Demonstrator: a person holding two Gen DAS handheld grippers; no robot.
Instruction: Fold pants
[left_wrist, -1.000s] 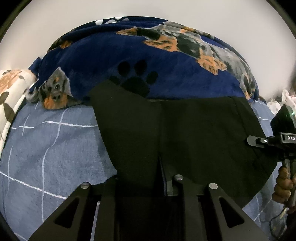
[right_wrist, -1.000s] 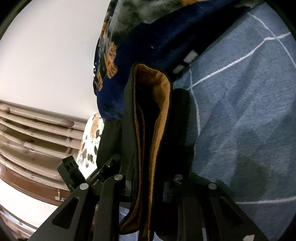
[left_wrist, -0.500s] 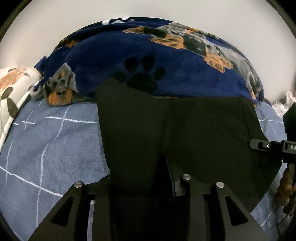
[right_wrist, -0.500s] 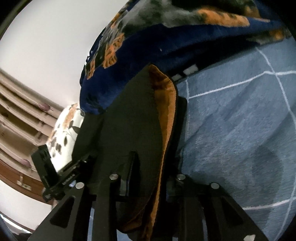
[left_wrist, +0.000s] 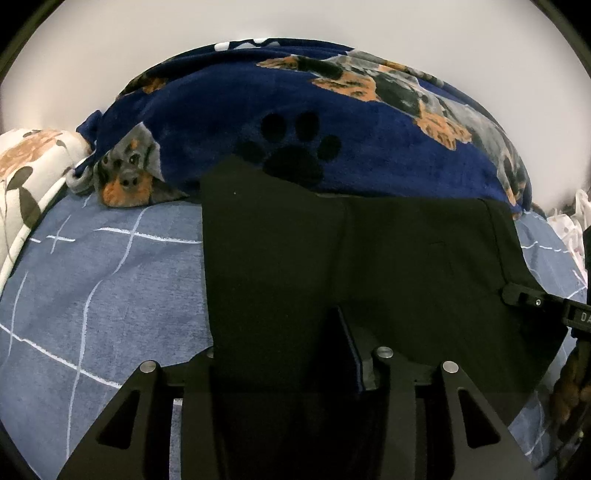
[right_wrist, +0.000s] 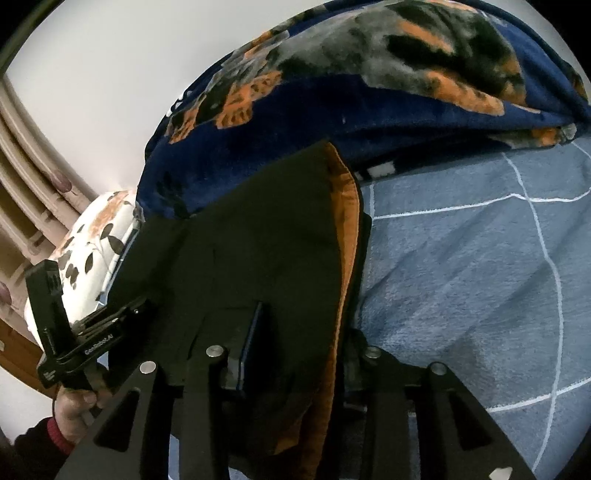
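The black pants (left_wrist: 388, 266) hang as a flat sheet over the blue checked bedsheet (left_wrist: 92, 288), held up at two points of their near edge. My left gripper (left_wrist: 295, 354) is shut on the pants' near left part; cloth covers its fingertips. My right gripper (right_wrist: 295, 343) is shut on the other end of the pants (right_wrist: 266, 251), where the orange lining (right_wrist: 347, 236) shows along the edge. The right gripper shows at the left wrist view's right edge (left_wrist: 535, 306), and the left gripper shows in the right wrist view (right_wrist: 92, 339).
A navy dog-print blanket (left_wrist: 369, 129) is heaped at the back of the bed, just behind the pants. A floral pillow (left_wrist: 29, 173) lies at the left. A white wall stands behind. A wooden headboard (right_wrist: 22, 177) shows in the right wrist view.
The right gripper has rolled, so the pants edge turned from edge-on to a broad flat face. The pants have moved slightly toward the blanket and spread wider.
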